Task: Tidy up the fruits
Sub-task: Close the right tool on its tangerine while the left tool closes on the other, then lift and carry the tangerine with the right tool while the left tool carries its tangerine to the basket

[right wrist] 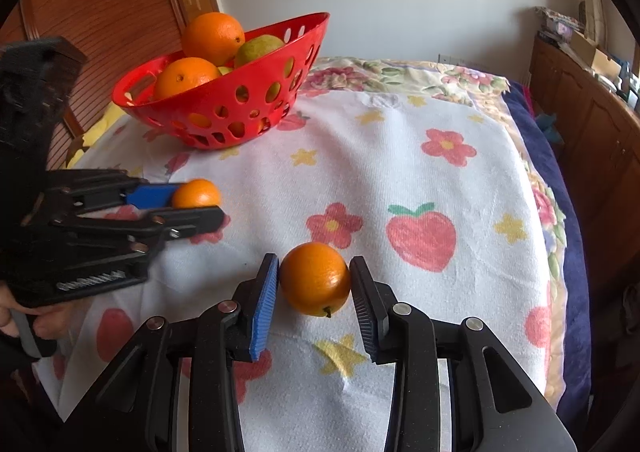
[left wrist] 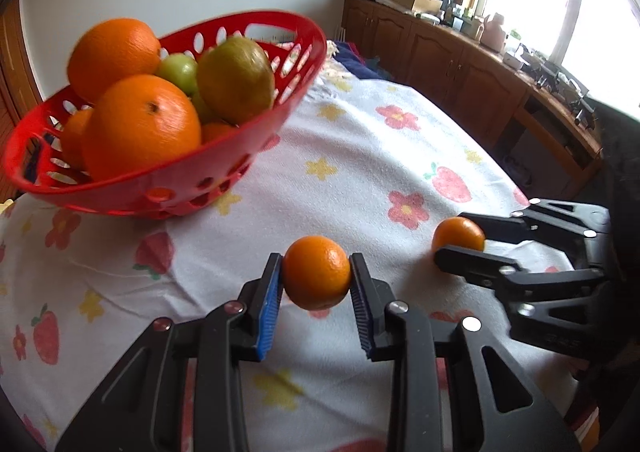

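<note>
My left gripper is shut on a small orange, its blue pads pressing both sides just over the flowered cloth. To its right, my right gripper is shut on a second small orange. In the right wrist view that second orange sits between the pads of my right gripper. At the left of that view, my left gripper clamps the first orange. A red perforated basket stands farther back, holding large oranges and green fruit.
A white cloth with flowers and strawberries covers the surface and drops off at the right, over a dark blue blanket. Wooden cabinets line the right wall. A wooden door stands behind the basket. A hand grips the left tool.
</note>
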A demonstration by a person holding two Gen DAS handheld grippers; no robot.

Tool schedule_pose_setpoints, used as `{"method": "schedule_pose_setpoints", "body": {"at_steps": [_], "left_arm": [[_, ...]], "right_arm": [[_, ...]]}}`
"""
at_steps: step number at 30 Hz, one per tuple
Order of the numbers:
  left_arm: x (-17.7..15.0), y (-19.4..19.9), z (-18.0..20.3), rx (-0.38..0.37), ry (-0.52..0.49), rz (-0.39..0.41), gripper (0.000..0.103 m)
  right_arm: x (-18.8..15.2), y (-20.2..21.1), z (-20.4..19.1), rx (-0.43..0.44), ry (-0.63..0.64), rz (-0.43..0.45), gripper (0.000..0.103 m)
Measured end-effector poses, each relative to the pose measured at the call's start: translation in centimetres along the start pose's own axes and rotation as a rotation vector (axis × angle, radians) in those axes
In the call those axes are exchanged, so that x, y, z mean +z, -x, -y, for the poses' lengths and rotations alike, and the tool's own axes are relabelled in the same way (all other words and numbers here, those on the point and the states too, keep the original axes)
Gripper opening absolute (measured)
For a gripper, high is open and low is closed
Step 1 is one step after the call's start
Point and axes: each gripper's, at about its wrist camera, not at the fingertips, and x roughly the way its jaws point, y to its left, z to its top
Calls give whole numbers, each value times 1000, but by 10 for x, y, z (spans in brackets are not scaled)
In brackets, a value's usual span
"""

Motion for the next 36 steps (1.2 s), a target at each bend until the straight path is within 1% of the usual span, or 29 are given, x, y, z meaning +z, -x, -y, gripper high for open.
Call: {"method": "schedule_pose_setpoints", "body": {"at_steps": [4, 9, 12, 17, 24, 29, 36], "left_arm": [[0, 24, -2, 6, -18, 43, 31], [7, 53, -9, 9, -32, 100, 31], [15, 68, -13, 8, -35, 131, 31], [28, 87, -31, 11, -35, 175, 31], [39, 91, -64, 48, -7, 202, 31], [39, 85, -87, 66, 21, 202, 31], [39, 84, -103, 75, 38, 211, 31]], "right_arm": [[0, -2, -6, -18, 15, 0, 35], [3, 0, -9, -16, 16, 5, 35], [8, 6, -11, -14, 15, 21, 35], [24, 24, -19, -7, 30, 70, 35], [61, 37, -35, 15, 65, 126, 35], [86, 35, -47, 25, 97, 150, 35], [109, 21, -63, 41, 129, 162, 35]]}}
